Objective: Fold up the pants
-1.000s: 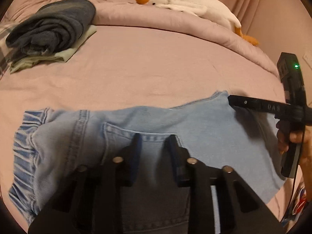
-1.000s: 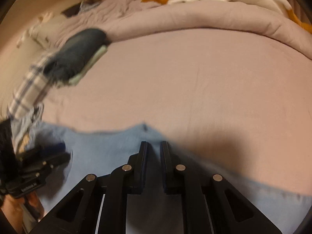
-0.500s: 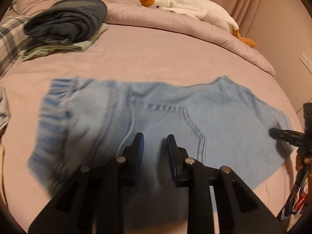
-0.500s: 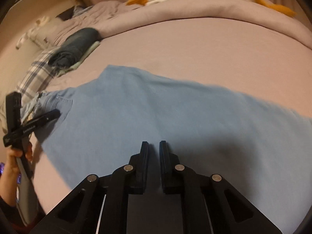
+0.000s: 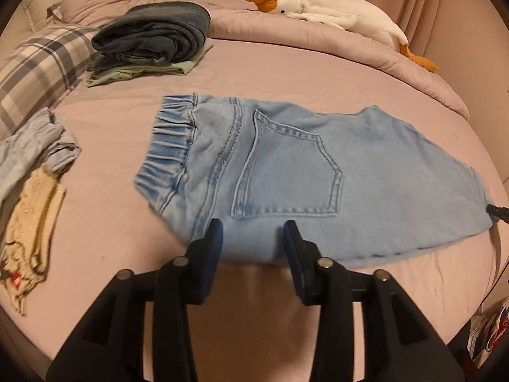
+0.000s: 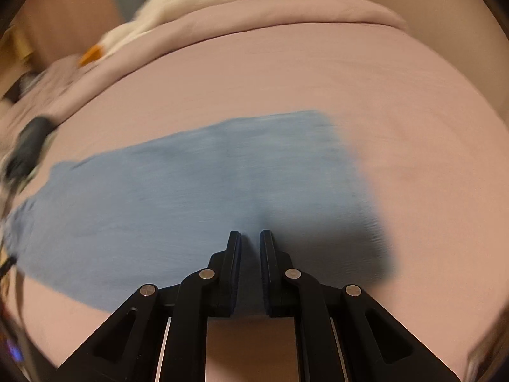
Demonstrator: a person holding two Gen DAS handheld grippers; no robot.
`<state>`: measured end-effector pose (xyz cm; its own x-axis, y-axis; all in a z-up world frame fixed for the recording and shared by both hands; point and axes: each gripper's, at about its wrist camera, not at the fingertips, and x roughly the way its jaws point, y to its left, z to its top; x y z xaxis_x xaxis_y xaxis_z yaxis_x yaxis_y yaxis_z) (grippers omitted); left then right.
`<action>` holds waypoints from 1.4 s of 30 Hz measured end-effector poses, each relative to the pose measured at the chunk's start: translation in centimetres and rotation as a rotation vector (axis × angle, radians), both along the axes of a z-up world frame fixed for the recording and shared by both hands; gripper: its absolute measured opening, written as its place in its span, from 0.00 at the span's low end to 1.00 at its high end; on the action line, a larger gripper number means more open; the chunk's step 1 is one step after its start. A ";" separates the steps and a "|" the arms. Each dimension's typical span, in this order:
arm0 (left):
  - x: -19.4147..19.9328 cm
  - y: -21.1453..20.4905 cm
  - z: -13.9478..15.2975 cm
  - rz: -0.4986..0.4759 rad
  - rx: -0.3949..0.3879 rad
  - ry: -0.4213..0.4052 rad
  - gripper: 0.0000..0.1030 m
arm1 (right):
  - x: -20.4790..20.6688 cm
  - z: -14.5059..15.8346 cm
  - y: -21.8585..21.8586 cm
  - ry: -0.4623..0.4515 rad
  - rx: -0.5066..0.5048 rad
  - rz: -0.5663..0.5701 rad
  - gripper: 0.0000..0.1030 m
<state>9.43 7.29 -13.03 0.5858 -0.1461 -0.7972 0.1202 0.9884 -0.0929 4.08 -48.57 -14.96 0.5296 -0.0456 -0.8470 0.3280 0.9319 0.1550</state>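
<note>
Light blue denim pants (image 5: 286,172) lie flat on the pink bed, elastic waistband to the left, a back pocket facing up. They also show blurred in the right wrist view (image 6: 197,197). My left gripper (image 5: 253,238) is open and empty, its jaws wide apart at the near edge of the pants. My right gripper (image 6: 249,238) has its jaws close together with a narrow gap over the near edge of the pants leg; whether cloth is pinched cannot be told. Its tip (image 5: 499,211) shows at the right edge of the left wrist view.
A folded stack of dark jeans on green cloth (image 5: 152,38) sits at the back left. A plaid pillow (image 5: 38,70) and loose clothes (image 5: 31,197) lie at the left. A white goose plush (image 5: 331,9) rests on the rolled duvet at the back.
The pants went from held up to lying flat on the bed. My left gripper opened wide and drew back to their near edge. The right gripper swung rightward along the leg.
</note>
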 end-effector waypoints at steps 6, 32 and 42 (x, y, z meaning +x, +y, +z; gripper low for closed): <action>-1.5 -2.4 2.0 -0.032 0.008 -0.045 0.58 | -0.7 2.7 4.4 -0.061 -0.084 0.045 0.27; 2.6 -15.9 -2.5 -0.337 0.013 0.042 0.67 | -9.6 0.4 -6.4 -0.246 0.228 -0.250 0.47; 3.4 -24.9 -1.0 -0.469 -0.316 0.132 0.67 | -9.2 -1.5 -4.7 -0.243 0.361 -0.269 0.50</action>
